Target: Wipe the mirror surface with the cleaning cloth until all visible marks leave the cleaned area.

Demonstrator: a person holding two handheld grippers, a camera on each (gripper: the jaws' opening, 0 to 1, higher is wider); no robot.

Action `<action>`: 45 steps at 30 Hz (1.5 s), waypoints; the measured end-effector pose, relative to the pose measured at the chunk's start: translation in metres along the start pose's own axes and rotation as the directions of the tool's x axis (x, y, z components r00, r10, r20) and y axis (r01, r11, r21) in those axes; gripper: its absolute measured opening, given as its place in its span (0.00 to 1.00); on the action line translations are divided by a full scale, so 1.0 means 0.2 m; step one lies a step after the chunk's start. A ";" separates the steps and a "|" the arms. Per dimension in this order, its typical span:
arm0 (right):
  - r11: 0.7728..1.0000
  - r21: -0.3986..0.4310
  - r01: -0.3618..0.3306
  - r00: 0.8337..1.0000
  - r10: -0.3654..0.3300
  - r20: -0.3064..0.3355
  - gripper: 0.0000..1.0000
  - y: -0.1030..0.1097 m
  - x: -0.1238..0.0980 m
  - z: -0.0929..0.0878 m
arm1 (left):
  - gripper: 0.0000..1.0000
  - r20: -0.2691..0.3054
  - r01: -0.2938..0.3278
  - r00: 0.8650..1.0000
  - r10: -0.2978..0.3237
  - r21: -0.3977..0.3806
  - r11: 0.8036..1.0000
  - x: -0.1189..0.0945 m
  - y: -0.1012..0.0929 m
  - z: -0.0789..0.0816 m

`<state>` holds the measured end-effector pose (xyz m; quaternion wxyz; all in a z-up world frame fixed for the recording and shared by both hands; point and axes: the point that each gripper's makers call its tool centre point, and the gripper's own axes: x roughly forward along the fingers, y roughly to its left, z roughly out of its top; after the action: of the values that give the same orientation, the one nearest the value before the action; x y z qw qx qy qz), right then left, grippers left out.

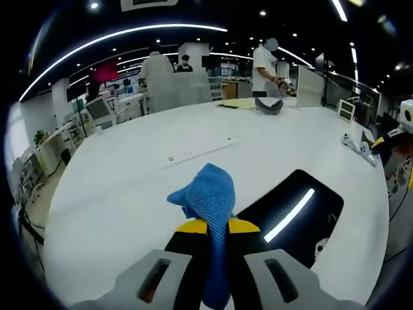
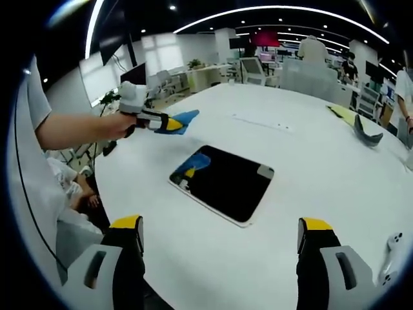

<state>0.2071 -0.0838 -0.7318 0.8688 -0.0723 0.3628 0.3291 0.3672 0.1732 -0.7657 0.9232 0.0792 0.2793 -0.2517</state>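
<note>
While above the mirror [image 2: 222,182], left tongs [image 1: 216,226] clenched on blue cloth [image 1: 208,194], right tongs [image 2: 219,236] wide apart, empty.

A white worktop [image 2: 271,258] carries a yellow sheet [image 1: 237,103] and a curved grey object [image 2: 366,132]; people stand behind.

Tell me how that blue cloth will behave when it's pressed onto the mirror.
The blue knitted cloth bunches and droops beyond the left tool, so it's probably floppy and light. Its coarse weave likely drags rather than slides on the dark rectangular mirror.
</note>
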 end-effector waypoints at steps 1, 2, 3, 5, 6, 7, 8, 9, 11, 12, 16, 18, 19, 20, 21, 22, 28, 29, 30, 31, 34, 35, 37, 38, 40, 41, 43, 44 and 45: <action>1.000 -0.003 0.001 1.000 -0.001 -0.001 1.00 0.00 0.00 0.00 | 0.06 -0.001 0.004 1.000 -0.004 0.000 1.000 0.01 -0.01 0.01; 1.000 0.004 0.004 1.000 -0.004 0.004 1.00 -0.01 0.00 0.00 | 0.06 -0.003 0.020 1.000 -0.020 -0.004 1.000 0.03 -0.04 0.01; 1.000 0.010 0.004 1.000 -0.004 0.009 1.00 -0.01 -0.01 0.01 | 0.06 0.000 0.022 1.000 -0.022 0.007 1.000 0.04 -0.05 0.02; 1.000 0.009 0.007 1.000 -0.007 0.010 1.00 -0.01 -0.01 0.00 | 0.06 -0.003 0.030 1.000 -0.030 0.020 0.999 0.07 -0.07 0.03; 1.000 0.009 0.007 1.000 -0.007 0.009 1.00 -0.01 -0.01 0.00 | 0.06 0.000 0.029 1.000 -0.029 0.024 0.999 0.07 -0.07 0.04; 1.000 0.012 0.006 1.000 -0.006 0.007 1.00 -0.02 0.00 0.00 | 0.06 0.004 0.031 1.000 -0.031 0.020 0.999 0.08 -0.07 0.05; 1.000 0.013 0.006 1.000 -0.006 0.007 1.00 -0.02 0.00 0.00 | 0.06 0.008 0.035 0.999 -0.035 0.024 0.999 0.08 -0.07 0.06; 1.000 0.014 0.005 1.000 -0.005 0.007 1.00 -0.02 0.00 0.00 | 0.06 0.010 0.035 0.999 -0.035 0.025 0.999 0.09 -0.07 0.07; 1.000 0.015 0.005 1.000 -0.005 0.007 1.00 -0.02 0.00 0.00 | 0.06 0.009 0.034 0.999 -0.035 0.022 0.999 0.10 -0.07 0.07; 1.000 0.017 0.004 1.000 -0.005 0.008 0.99 -0.02 0.00 0.00 | 0.06 0.009 0.035 0.999 -0.035 0.022 0.999 0.10 -0.07 0.07; 1.000 0.021 0.004 1.000 -0.004 0.004 0.99 -0.02 0.01 0.00 | 0.06 -0.001 0.035 0.999 -0.035 0.025 0.999 0.13 -0.08 0.04; 1.000 0.020 0.006 1.000 -0.006 -0.007 0.99 -0.02 0.02 -0.02 | 0.06 -0.011 0.035 0.999 -0.035 0.020 0.999 0.16 -0.08 0.02; 1.000 0.017 0.006 1.000 -0.006 -0.013 0.99 -0.02 0.02 -0.02 | 0.06 -0.014 0.031 0.999 -0.031 0.021 0.999 0.17 -0.08 0.01; 1.000 0.015 0.003 1.000 -0.003 -0.017 0.99 -0.01 0.02 -0.03 | 0.06 -0.015 0.022 1.000 -0.022 0.030 0.999 0.17 -0.08 0.01; 1.000 0.015 0.004 1.000 -0.003 -0.022 0.99 -0.01 0.01 -0.03 | 0.06 -0.020 0.018 1.000 -0.017 0.031 0.999 0.18 -0.08 0.00; 1.000 0.013 0.003 1.000 -0.003 -0.024 0.99 -0.01 0.01 -0.03 | 0.06 -0.027 0.021 0.999 -0.021 0.024 0.999 0.19 -0.09 -0.01; 1.000 -0.002 -0.002 1.000 0.002 -0.012 0.99 -0.03 0.01 -0.01 | 0.06 -0.053 0.007 0.999 -0.005 0.028 1.000 0.27 -0.10 -0.09; 1.000 -0.003 -0.001 1.000 0.001 -0.012 0.99 -0.03 0.01 -0.01 | 0.06 -0.051 0.001 0.999 0.000 0.017 1.000 0.28 -0.10 -0.10; 1.000 -0.002 -0.002 1.000 0.002 -0.017 0.99 -0.05 0.01 -0.01 | 0.06 -0.058 -0.002 0.998 0.003 0.012 1.000 0.29 -0.10 -0.11; 1.000 -0.002 -0.003 1.000 0.003 -0.021 0.99 -0.05 0.01 -0.02 | 0.06 -0.063 -0.005 0.998 0.005 0.012 1.000 0.30 -0.09 -0.12; 1.000 -0.019 -0.007 0.999 0.007 -0.033 0.99 -0.08 -0.01 -0.03 | 0.06 -0.084 0.003 0.996 -0.001 0.020 1.000 0.33 -0.11 -0.16; 1.000 -0.023 -0.010 0.999 0.009 -0.031 0.99 -0.09 -0.02 -0.02 | 0.06 -0.099 0.001 0.995 0.003 0.040 0.999 0.34 -0.11 -0.18; 0.999 -0.031 -0.016 0.999 0.015 -0.032 0.99 -0.11 -0.03 -0.02 | 0.06 -0.069 -0.011 0.998 0.014 0.044 0.999 0.34 -0.11 -0.18; 0.999 -0.035 -0.022 0.999 0.020 -0.030 0.99 -0.12 -0.03 -0.01 | 0.06 -0.080 -0.016 0.997 0.017 0.017 1.000 0.34 -0.11 -0.19; 0.998 -0.043 -0.043 0.999 0.041 -0.031 0.99 -0.13 -0.03 -0.02 | 0.06 -0.073 -0.018 0.997 0.019 0.022 1.000 0.33 -0.12 -0.19; 0.997 -0.051 -0.064 0.998 0.062 -0.028 0.99 -0.13 -0.02 -0.02 | 0.06 -0.062 -0.026 0.998 0.028 0.040 0.999 0.33 -0.12 -0.19; 0.994 -0.071 -0.080 0.997 0.079 -0.022 0.99 -0.13 0.00 -0.02 | 0.05 -0.054 -0.034 0.998 0.038 0.074 0.997 0.32 -0.12 -0.19; 0.993 -0.077 -0.094 0.996 0.095 -0.002 0.99 -0.13 0.00 -0.01 | 0.05 -0.051 -0.037 0.998 0.041 0.082 0.996 0.33 -0.12 -0.19; 0.992 -0.065 -0.109 0.994 0.111 0.024 0.99 -0.13 0.01 0.00 | 0.05 -0.049 -0.037 0.998 0.042 0.092 0.995 0.32 -0.12 -0.19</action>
<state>0.2245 -0.1019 -0.7361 0.8514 -0.0753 0.3437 0.3889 0.3832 0.1353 -0.8332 0.9160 0.1329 0.2894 -0.2438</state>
